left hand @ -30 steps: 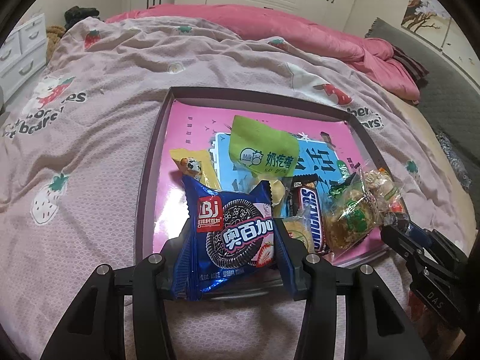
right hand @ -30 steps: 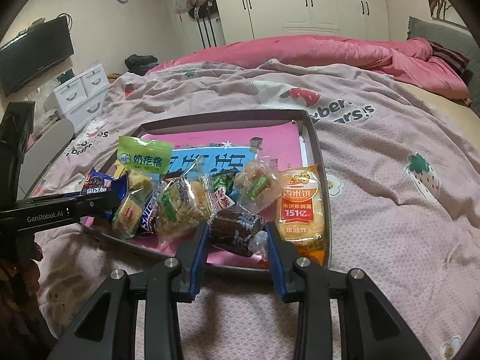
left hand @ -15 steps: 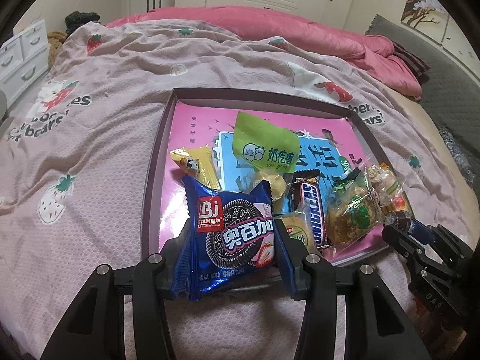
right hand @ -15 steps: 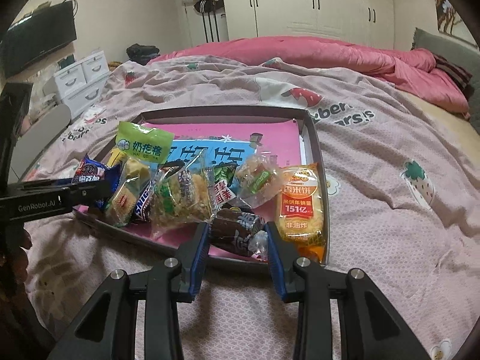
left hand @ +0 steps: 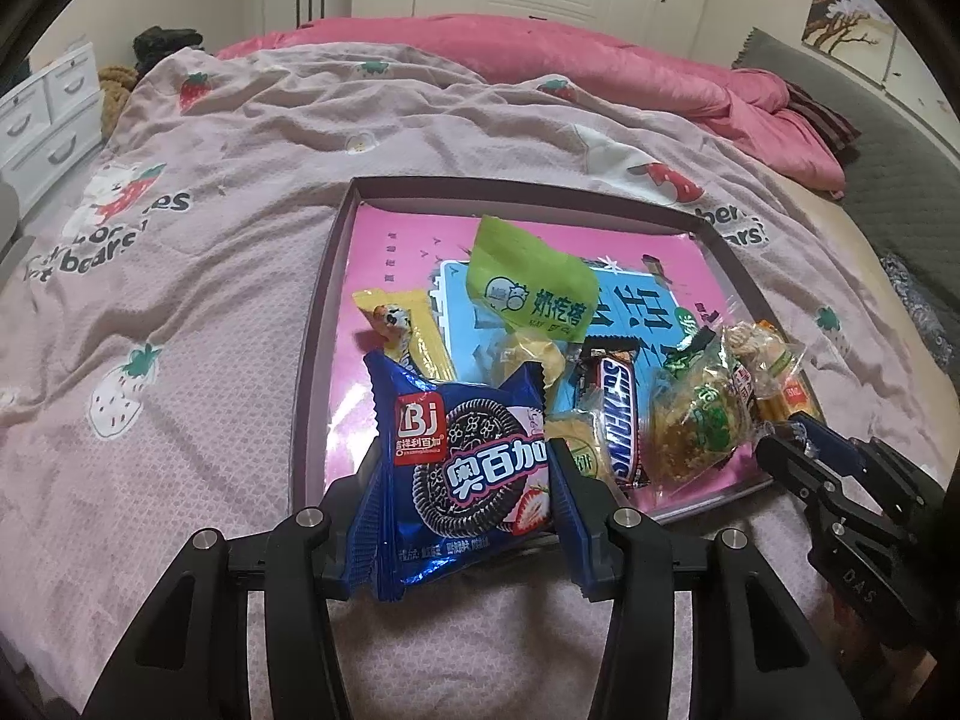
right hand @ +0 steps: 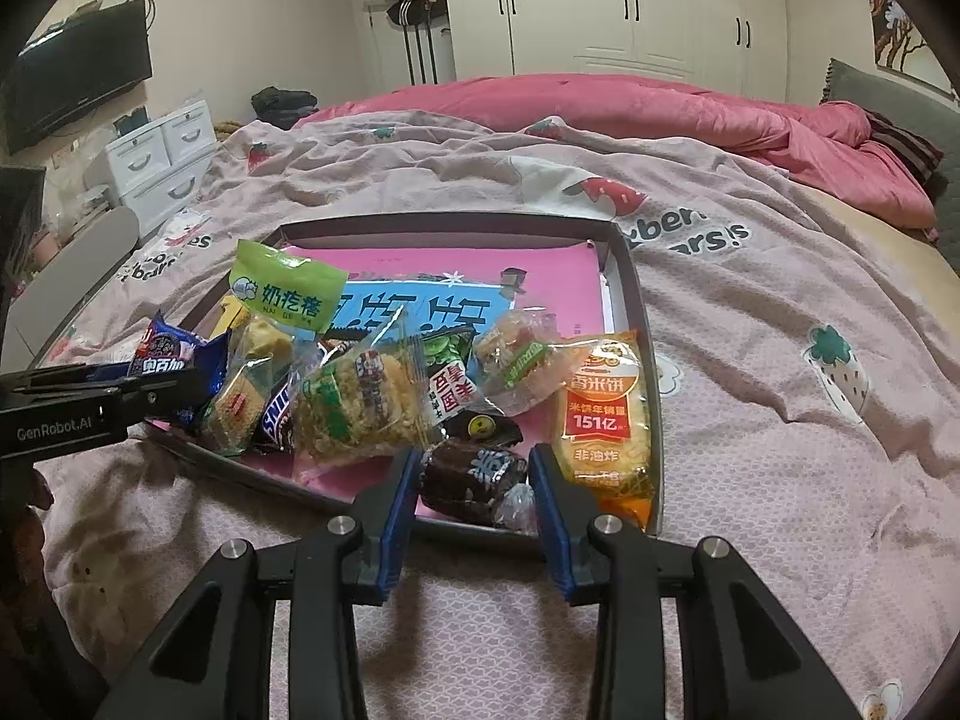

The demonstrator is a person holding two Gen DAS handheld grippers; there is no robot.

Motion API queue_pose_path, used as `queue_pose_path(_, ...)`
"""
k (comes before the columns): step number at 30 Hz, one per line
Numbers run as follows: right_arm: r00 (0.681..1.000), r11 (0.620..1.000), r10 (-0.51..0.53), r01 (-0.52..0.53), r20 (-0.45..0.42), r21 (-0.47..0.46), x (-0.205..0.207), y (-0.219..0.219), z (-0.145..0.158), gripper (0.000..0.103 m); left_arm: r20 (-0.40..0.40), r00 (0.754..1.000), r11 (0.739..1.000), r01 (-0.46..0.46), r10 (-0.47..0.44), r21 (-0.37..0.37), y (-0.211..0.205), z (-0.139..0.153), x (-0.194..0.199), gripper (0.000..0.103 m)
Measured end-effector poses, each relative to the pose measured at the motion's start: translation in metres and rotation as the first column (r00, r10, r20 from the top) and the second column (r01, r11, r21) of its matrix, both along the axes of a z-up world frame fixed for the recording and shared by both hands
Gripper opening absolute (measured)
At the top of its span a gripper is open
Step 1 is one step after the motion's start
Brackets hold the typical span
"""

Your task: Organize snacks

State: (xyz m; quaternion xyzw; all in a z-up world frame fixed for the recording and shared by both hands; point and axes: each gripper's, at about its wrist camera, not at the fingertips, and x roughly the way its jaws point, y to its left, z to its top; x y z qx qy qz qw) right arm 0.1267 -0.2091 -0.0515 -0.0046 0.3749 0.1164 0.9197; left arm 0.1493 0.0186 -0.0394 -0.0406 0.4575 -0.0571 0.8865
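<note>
Blue Bj biscuit pack (left hand: 468, 468) beside Snickers bar (left hand: 618, 414).

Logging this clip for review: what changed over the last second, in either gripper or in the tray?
Nothing visibly moved. The left gripper stays shut on the blue cookie pack, the right gripper on the dark wrapped cake. The other snacks lie unchanged in the tray.

Your right gripper (right hand: 472, 480) clamps the dark wrapped cake (right hand: 471, 478) at the tray's (right hand: 633, 276) near edge — orange rice-cracker bag (right hand: 606, 414) just beside (right).
</note>
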Motion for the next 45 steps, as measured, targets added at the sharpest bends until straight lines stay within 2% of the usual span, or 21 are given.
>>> queue_pose_path(5, 1.0, 0.999, -0.014, 0.013, 0.021, 0.03, -0.003, -0.006, 0.008, 0.039, 0.013, 1.0, 1.0, -0.008, 0.009, -0.006, 0.001, 0.005, -0.003, 0.052)
queue_pose_path(10, 0.999, 0.999, -0.033, 0.032, 0.011, 0.039, -0.005, -0.012, 0.009, 0.04, 0.017, 1.0, 1.0, -0.025, 0.026, -0.006, 0.004, 0.008, -0.004, 0.059)
queue_pose_path(14, 0.999, 0.998, -0.047, 0.047, 0.011, 0.048, -0.006, -0.016, 0.011, 0.044, 0.016, 0.999, 0.999, -0.033, 0.033, -0.02, 0.007, 0.009, -0.004, 0.059)
queue_pose_path(20, 0.998, 0.996, -0.066, 0.064, 0.017, 0.062, -0.011, -0.021, 0.015, 0.046, 0.039, 0.998, 0.999, -0.047, 0.048, -0.022, 0.009, 0.019, -0.009, 0.069)
queue_pose_path(24, 0.996, 0.994, -0.087, 0.084, 0.035, 0.075, -0.017, -0.025, 0.024, 0.053, 0.063, 0.997, 0.999, -0.041, 0.042, -0.018, 0.006, 0.032, -0.016, 0.074)
queue_pose_path(27, 0.994, 0.991, -0.1, 0.095, 0.048, 0.091, -0.025, -0.028, 0.03, 0.054, 0.079, 0.996, 0.999, -0.033, 0.034, -0.011, 0.003, 0.04, -0.022, 0.075)
queue_pose_path(29, 0.992, 0.989, -0.11, 0.104, 0.058, 0.102, -0.031, -0.029, 0.036, 0.061, 0.085, 0.996, 1.0, -0.03, 0.03, -0.01, 0.003, 0.044, -0.027, 0.075)
queue_pose_path(35, 0.99, 0.989, -0.112, 0.102, 0.087, 0.103, -0.05, -0.028, 0.052, 0.072, 0.11, 0.994, 1.0, -0.024, 0.023, 0.011, 0.0, 0.059, -0.043, 0.076)
queue_pose_path(45, 0.988, 0.985, -0.144, 0.139, 0.046, 0.104, -0.085, -0.022, 0.057, 0.089, 0.099, 0.995, 1.0, -0.012, 0.009, 0.026, -0.008, 0.068, -0.075, 0.078)
